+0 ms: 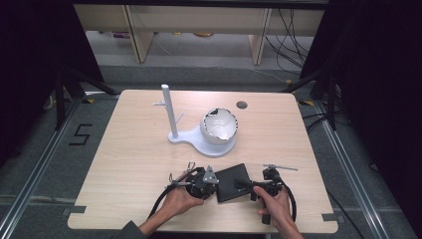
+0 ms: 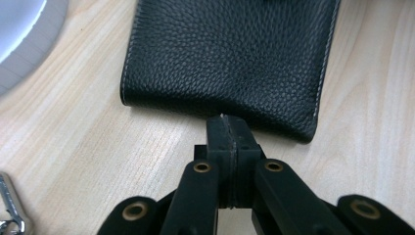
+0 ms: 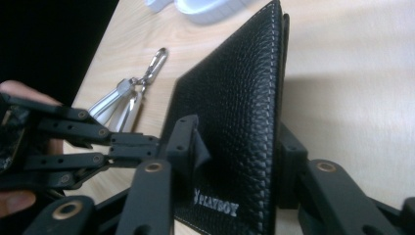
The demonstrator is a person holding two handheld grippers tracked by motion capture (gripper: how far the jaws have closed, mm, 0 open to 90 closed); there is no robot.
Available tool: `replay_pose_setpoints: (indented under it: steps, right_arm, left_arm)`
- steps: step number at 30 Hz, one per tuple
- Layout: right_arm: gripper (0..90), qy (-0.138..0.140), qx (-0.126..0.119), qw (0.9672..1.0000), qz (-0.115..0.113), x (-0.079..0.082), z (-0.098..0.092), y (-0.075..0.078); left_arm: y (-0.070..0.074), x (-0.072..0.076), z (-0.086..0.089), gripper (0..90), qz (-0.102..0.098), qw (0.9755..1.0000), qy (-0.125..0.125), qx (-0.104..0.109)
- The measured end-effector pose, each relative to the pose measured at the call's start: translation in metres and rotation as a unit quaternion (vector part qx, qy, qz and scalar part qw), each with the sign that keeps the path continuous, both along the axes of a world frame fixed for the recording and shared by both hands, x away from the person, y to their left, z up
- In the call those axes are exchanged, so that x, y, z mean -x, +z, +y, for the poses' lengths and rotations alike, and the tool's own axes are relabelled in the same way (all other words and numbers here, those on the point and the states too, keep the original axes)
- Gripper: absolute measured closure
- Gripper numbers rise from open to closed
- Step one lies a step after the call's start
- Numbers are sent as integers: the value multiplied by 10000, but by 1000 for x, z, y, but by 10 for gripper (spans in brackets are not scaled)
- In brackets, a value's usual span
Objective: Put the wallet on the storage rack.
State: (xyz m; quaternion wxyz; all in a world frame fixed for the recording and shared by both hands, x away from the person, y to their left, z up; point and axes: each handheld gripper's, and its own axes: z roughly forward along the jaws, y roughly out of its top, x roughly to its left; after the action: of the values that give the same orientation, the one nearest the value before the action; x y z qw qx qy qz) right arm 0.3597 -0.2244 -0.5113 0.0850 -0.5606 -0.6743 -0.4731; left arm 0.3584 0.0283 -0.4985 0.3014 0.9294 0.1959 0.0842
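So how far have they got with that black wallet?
Both grippers have a hold of the wallet: the left gripper is pinched shut on one edge, and the right gripper clamps the other side. That side looks lifted off the table, so the handling is under way. The wallet remains closed. The keys lie nearby, untouched.

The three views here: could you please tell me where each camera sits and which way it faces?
High view: above the person's side, facing forward and down on the table; both hands show.
Left gripper view: rides the left tool, looking along its shut jaws at the black wallet.
Right gripper view: rides the right tool, jaws clamping the wallet; the keys lie beyond.
All views share the wallet.
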Motion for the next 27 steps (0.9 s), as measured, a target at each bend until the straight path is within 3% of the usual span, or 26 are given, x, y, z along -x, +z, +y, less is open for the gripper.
replay_pose_setpoints:
  steps: [1, 12, 13, 17, 18, 20, 21, 23, 26, 27]
  right_arm:
    - [729, 39, -126, 9999, -101, 0, 0, 7]
    - [784, 266, -257, 9989, -277, 1, 5, 16]
    - [789, 278, -266, 9987, -327, 1, 6, 18]
    - [794, 376, -260, 9977, -508, 0, 7, 27]
    - [795, 427, -299, 9971, -552, -1, 7, 33]
    - [795, 455, -305, 9967, -604, -1, 7, 35]
    - [795, 457, -275, 9964, -662, -2, 7, 38]
    - [795, 436, -252, 9955, -806, -5, 4, 44]
    - [795, 371, -311, 9948, -892, -10, 0, 51]
    - [795, 335, -296, 9944, -957, -14, -2, 55]
  left_arm:
    - [0, 0, 0, 894, 24, 10000, -5, 11]
    - [2, 0, 4, 853, 1, 10000, -8, 57]
    - [2, 1, 4, 853, 8, 9998, 75, 187]
    - [7, 3, 8, 781, 25, 9992, 106, 384]
    - [10, 7, 11, 735, -24, 9998, -43, 175]
    - [11, 10, 12, 697, -21, 9998, -81, 160]
    - [11, 15, 11, 697, 4, 9995, 23, 306]
    - [14, 20, 15, 655, -53, 9997, -128, 204]
    - [15, 28, 21, 600, -68, 9995, -144, 276]
    - [16, 31, 27, 586, -127, 9993, -251, 231]
